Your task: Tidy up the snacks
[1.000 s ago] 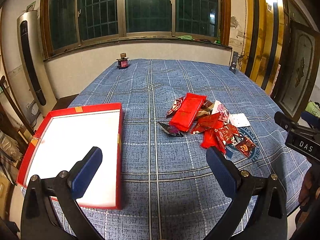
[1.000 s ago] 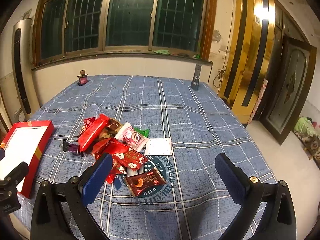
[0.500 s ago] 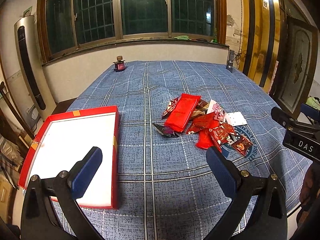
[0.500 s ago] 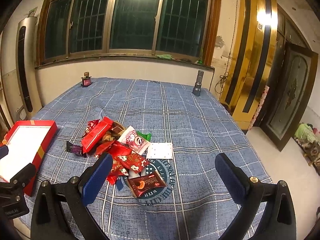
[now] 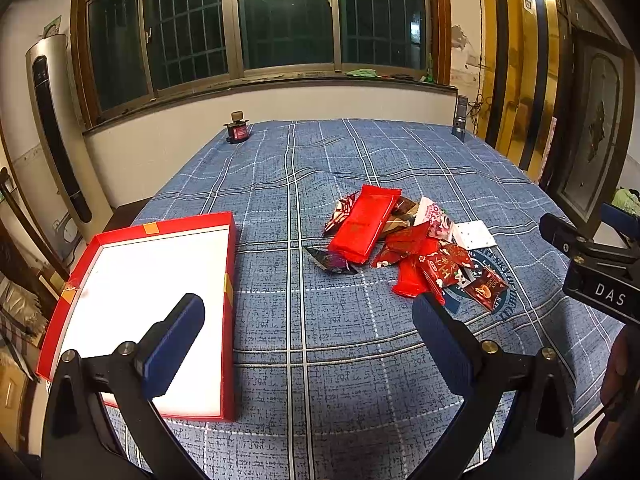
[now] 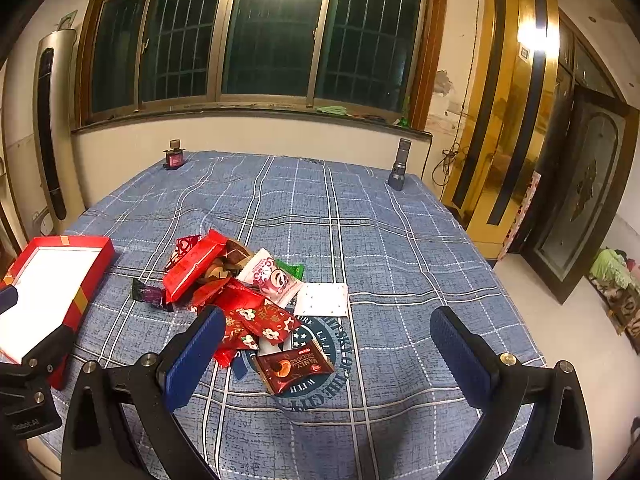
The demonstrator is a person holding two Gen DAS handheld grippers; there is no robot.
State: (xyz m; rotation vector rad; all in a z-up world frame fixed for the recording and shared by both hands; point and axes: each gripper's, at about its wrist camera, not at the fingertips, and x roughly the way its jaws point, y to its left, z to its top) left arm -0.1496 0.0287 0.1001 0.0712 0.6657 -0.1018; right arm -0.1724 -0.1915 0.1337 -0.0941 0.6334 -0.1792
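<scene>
Jaws spread wide and holding nothing, our left gripper point(image 5: 308, 336) and right gripper point(image 6: 328, 352) hover above the blue plaid cloth point(image 5: 360, 380). From the left wrist we see the snack pile point(image 5: 400, 240) at about one o'clock, and the red box point(image 5: 228, 320), white inside, at nine o'clock. From the right wrist, the snacks lie at eleven o'clock.

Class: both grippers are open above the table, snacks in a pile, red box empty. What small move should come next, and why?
Probably lower the right gripper onto the brown packet: it lies nearest, at the pile's edge, between the open fingers. The box holds nothing yet.
</scene>
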